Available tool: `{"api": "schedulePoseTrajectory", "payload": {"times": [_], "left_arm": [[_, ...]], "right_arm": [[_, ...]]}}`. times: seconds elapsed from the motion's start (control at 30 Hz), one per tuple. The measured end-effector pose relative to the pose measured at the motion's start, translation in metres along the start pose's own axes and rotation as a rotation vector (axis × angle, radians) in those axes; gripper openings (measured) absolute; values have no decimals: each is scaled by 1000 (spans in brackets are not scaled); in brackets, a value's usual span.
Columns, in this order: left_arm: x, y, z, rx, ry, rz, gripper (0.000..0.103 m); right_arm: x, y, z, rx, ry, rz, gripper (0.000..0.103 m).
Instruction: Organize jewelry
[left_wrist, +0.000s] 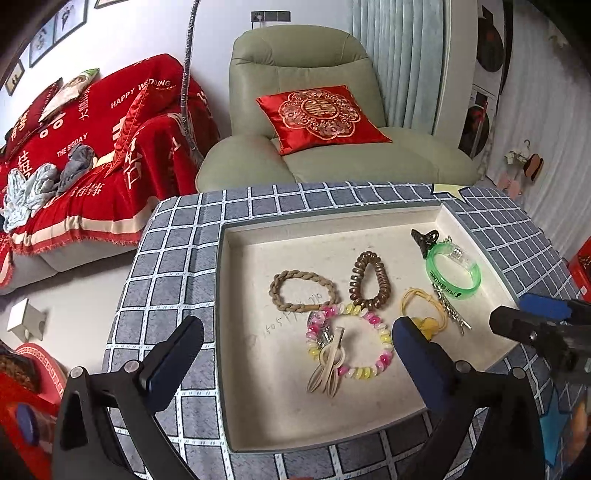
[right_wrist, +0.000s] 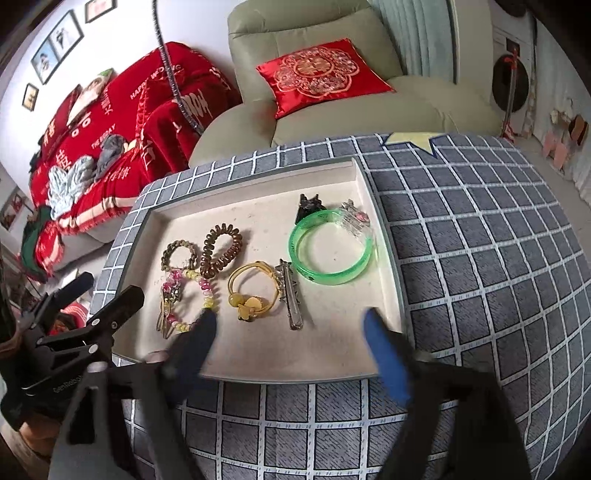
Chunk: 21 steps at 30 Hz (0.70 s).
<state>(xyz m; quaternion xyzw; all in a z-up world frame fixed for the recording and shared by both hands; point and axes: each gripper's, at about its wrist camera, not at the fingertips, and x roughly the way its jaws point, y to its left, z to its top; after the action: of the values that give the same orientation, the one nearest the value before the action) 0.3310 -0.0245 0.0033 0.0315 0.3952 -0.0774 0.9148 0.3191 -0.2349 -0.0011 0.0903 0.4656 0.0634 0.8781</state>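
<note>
Both hand-held grippers stood wide and empty over the near edge of the tray (left_wrist: 236, 369): the left hand-held gripper (left_wrist: 295, 354) above the pink-and-yellow beaded bracelet (left_wrist: 373, 369), the right hand-held gripper (right_wrist: 291, 332) near the yellow hair tie (right_wrist: 251, 291). The green bangle (right_wrist: 328, 247) lay far right in the tray on the checked bench (right_wrist: 480, 258).

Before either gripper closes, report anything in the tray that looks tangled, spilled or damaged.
Nothing looks broken or spilled. The oddity is overlap: a cream hair clip lies across the pink-and-yellow beaded bracelet, and a silver clip touches the green bangle. Pieces lie loose in the tray.
</note>
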Motion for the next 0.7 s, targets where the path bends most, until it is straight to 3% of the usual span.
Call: {"api": "schedulePoseTrajectory", "payload": {"times": [0.17, 0.23, 0.4, 0.7], "left_arm": [[-3, -2, -8, 9, 6, 17, 103], [-5, -2, -10, 13, 9, 20, 103], [-8, -3, -12, 17, 13, 18, 103], [-8, -4, -17, 32, 43, 40, 103]], "right_arm": [[-2, -1, -1, 7, -23, 3, 90], [-5, -1, -2, 7, -42, 6, 103], [-7, 1, -2, -15, -41, -18, 103], [5, 4, -6, -34, 58, -46, 103]]}}
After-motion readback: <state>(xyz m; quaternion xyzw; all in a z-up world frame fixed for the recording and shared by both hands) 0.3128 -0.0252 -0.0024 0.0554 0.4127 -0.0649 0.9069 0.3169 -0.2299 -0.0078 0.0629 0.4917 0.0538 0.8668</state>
